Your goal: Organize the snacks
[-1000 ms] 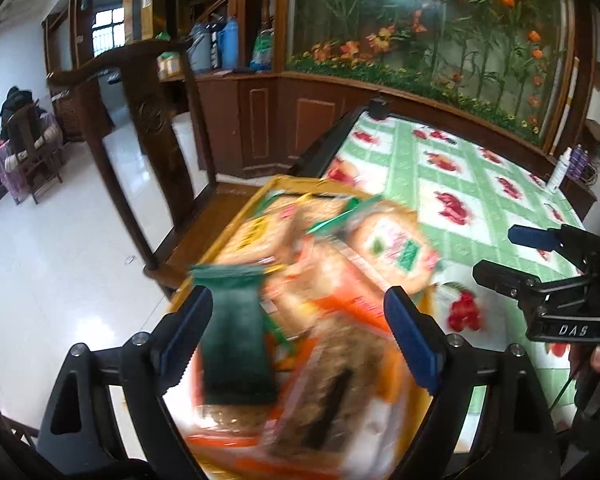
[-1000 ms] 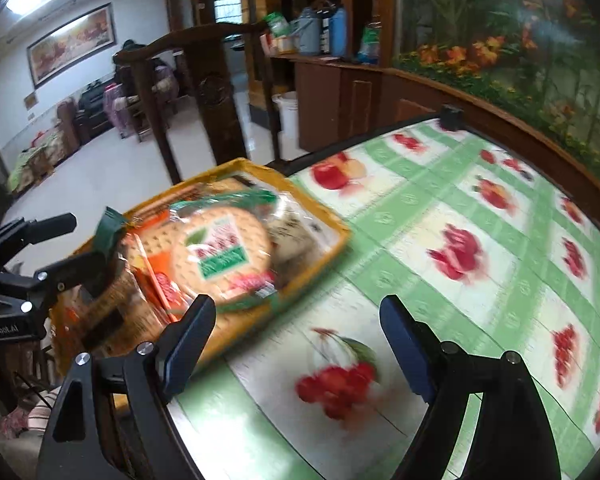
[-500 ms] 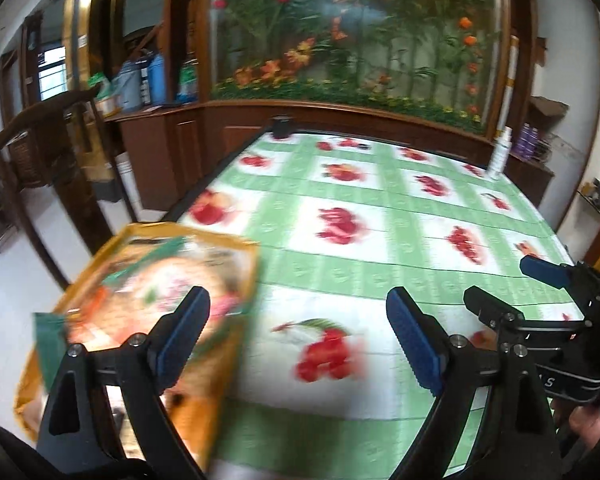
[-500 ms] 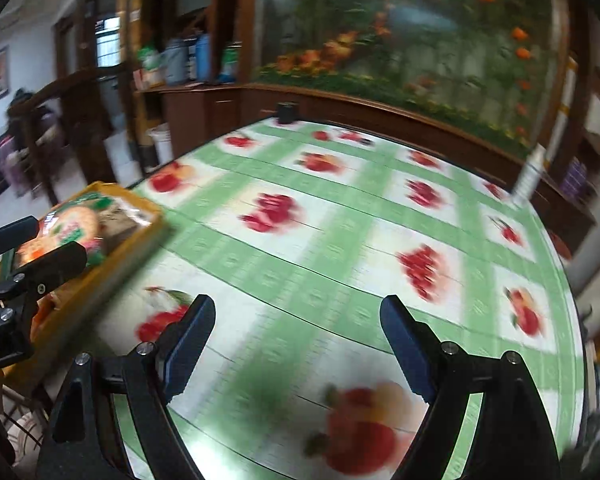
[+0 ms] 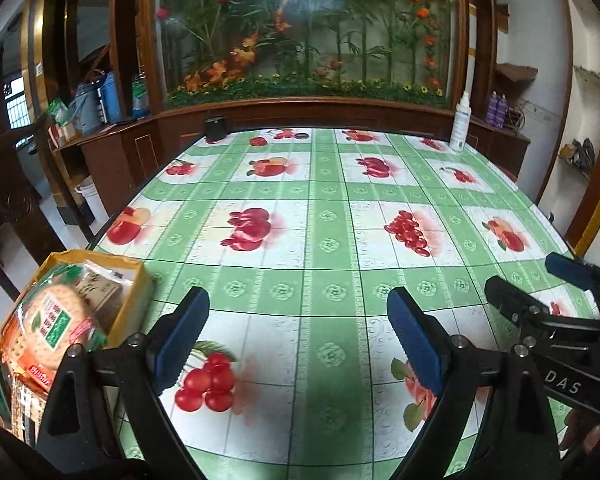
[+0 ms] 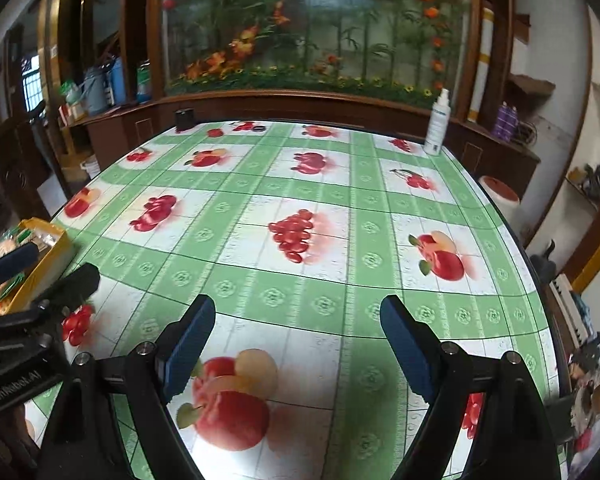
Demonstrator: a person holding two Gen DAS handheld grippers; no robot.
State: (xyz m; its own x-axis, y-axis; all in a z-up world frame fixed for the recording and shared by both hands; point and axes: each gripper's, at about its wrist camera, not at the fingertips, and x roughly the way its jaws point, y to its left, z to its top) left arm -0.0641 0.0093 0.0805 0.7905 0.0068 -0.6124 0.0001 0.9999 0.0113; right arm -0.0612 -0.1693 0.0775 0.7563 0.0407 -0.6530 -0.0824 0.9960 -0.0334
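A yellow cardboard box (image 5: 134,280) full of snack packets stands at the table's near left corner; a round cracker pack (image 5: 54,320) lies on top. The box also shows at the left edge of the right wrist view (image 6: 46,256). My left gripper (image 5: 298,340) is open and empty above the fruit-print tablecloth (image 5: 332,216), to the right of the box. My right gripper (image 6: 298,340) is open and empty over the table's middle front. Each gripper shows in the other's view: the right one (image 5: 540,292) and the left one (image 6: 40,276).
A white spray bottle (image 6: 438,124) stands at the table's far right edge. A small black object (image 5: 216,128) sits at the far left corner. Wooden cabinets and a glass flower display line the back. More snacks (image 6: 596,396) show at the right, off the table.
Both grippers have swung right, away from the snack box, and now face the open tablecloth. The box has gone from between the left fingers to the far left. Both stay open.
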